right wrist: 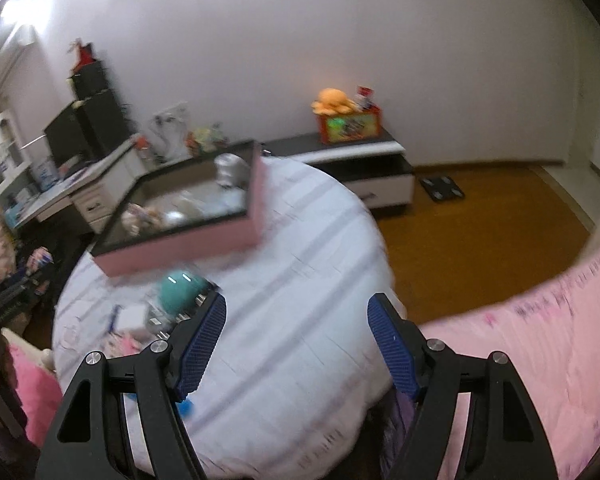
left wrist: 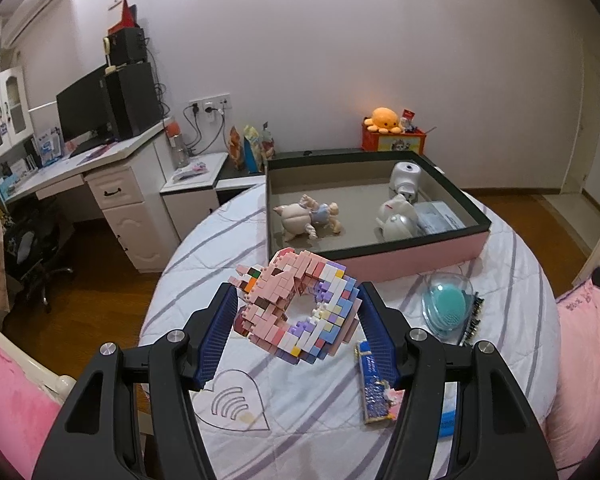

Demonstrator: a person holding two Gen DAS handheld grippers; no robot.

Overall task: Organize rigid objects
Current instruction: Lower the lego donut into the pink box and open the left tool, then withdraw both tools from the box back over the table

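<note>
My left gripper (left wrist: 298,316) is shut on a pink, purple and white brick-built ring model (left wrist: 296,308) and holds it above the round table (left wrist: 308,408), just short of the pink box (left wrist: 420,256). The box has a black rim and holds a toy figure (left wrist: 308,218) and white round gadgets (left wrist: 398,216). My right gripper (right wrist: 296,340) is open and empty over the table's right side. The right wrist view is blurred; the pink box (right wrist: 188,248) lies to its upper left.
A teal brush in a clear case (left wrist: 448,306), a black comb (left wrist: 473,320) and a blue patterned packet (left wrist: 374,388) lie on the table right of the model. A white desk (left wrist: 112,196) stands at the left. Pink bedding (right wrist: 540,340) is at the right.
</note>
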